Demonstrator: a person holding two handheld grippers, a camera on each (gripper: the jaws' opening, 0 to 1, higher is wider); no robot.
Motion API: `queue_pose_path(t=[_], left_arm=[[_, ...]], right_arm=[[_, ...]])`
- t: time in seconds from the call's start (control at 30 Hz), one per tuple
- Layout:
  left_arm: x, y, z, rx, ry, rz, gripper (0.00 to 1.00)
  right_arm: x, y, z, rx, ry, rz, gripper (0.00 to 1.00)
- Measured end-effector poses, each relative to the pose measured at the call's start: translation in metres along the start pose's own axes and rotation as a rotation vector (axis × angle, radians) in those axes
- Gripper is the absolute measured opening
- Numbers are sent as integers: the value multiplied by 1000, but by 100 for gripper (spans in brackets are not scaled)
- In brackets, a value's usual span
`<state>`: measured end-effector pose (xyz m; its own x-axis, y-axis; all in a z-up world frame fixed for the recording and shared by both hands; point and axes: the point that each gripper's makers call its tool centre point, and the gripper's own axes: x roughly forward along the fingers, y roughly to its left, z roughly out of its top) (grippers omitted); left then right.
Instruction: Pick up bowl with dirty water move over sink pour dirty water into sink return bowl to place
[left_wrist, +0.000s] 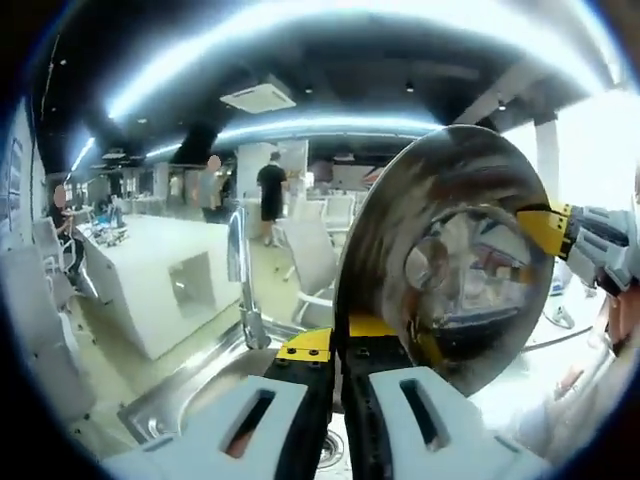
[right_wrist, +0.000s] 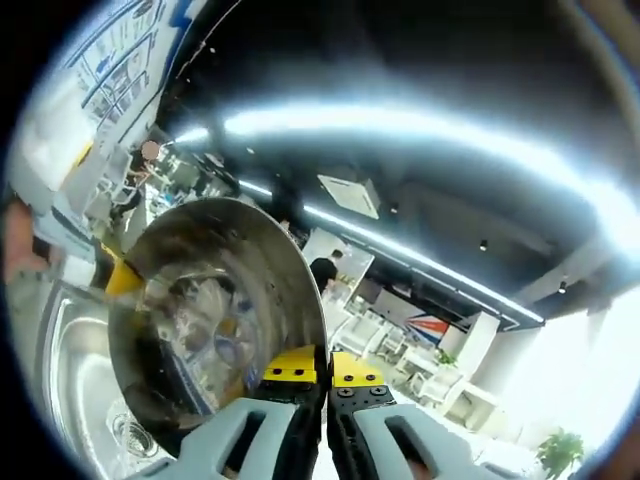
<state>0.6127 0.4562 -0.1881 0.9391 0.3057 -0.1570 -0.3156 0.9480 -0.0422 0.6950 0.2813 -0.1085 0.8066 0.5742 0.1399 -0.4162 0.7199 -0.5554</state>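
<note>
A shiny steel bowl (left_wrist: 450, 260) is tipped up on its edge above the sink (left_wrist: 190, 390). My left gripper (left_wrist: 335, 352) is shut on its near rim, the yellow tips pressed together. The right gripper (left_wrist: 560, 230) clamps the opposite rim from the right. In the right gripper view the bowl (right_wrist: 210, 310) stands steeply tilted at the left, with my right gripper (right_wrist: 327, 372) shut on its rim. The left gripper's yellow tip (right_wrist: 122, 278) holds the far edge. I cannot tell whether water is still in the bowl.
A chrome faucet (left_wrist: 240, 265) rises behind the basin, and the drain (left_wrist: 330, 450) lies below the bowl. The sink (right_wrist: 70, 360) and its drain (right_wrist: 130, 437) also sit under the bowl. A white counter (left_wrist: 150, 270), chairs and standing people (left_wrist: 270, 195) are beyond.
</note>
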Motion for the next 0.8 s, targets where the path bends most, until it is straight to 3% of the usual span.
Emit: queue_pose_path(t=[0.27,0.8], left_arm=[[-4,-2,6,16,-25,13,0],[-12,-6,34,47,-132,37,0]], right_arm=[[-1,-4,4,6,-10,-6,0],[-6,-21,25,-7,-97,-58,0]])
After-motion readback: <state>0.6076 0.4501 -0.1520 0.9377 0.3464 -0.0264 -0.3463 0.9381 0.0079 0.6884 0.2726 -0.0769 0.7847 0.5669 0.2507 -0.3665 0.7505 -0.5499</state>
